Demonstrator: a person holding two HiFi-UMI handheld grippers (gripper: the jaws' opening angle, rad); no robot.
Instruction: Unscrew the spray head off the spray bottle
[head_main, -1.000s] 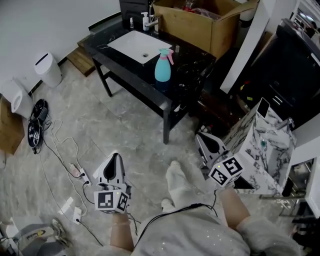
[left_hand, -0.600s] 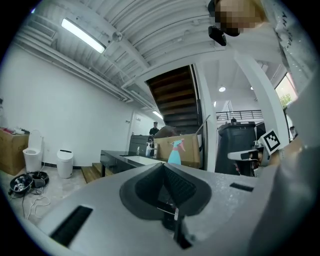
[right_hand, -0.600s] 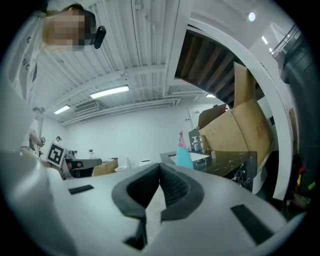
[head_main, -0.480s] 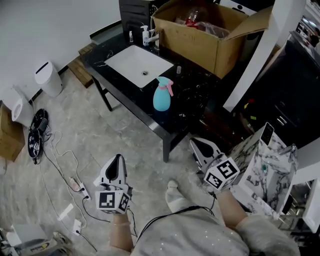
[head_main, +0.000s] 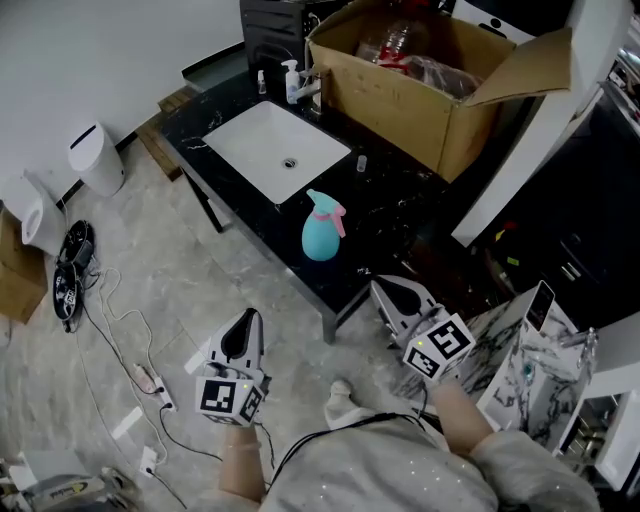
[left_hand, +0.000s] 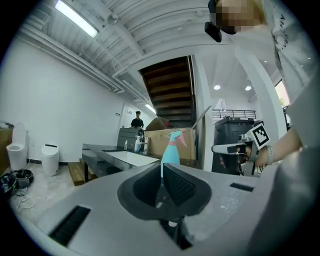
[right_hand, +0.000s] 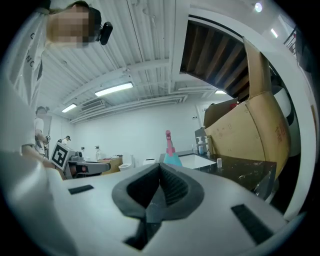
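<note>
Head view | spray bottle (head_main: 321, 236) upright on table (head_main: 400, 200) | left gripper (head_main: 246, 322), right gripper (head_main: 380, 290): both pressed together

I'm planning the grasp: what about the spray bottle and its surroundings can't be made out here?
Spray bottle collar: head view, too small to show the thread.
Bottle's lower body: left gripper view, hidden behind the left gripper; right gripper view, behind the right gripper.
Cardboard box contents: head view, cut off by the top edge, blurred.
</note>
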